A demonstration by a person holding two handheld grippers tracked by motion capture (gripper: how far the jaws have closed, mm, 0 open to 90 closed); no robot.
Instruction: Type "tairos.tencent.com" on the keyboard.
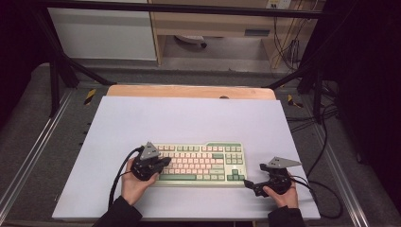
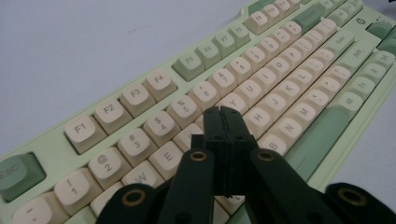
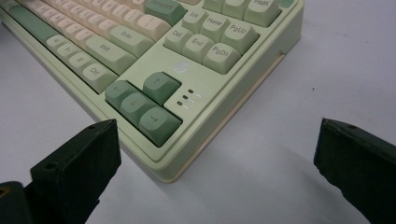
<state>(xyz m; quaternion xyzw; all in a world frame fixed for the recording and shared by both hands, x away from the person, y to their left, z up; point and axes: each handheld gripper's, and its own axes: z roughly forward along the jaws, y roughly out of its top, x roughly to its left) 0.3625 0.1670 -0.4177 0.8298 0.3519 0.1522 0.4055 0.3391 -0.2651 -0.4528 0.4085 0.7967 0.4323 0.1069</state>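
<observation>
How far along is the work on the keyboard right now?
Done: the left gripper is shut, and its fingers are over the letter keys of the keyboard, around R and T. In hand: apparently pressing a key, though contact cannot be confirmed. Left: the right gripper waits open beside the keyboard's arrow-key corner, holding nothing.

Black tongs (image 1: 160, 164) with brass-ringed pivot holes, grey three-cornered top plates, black trailing cables; dark sleeves (image 1: 119, 215).
</observation>
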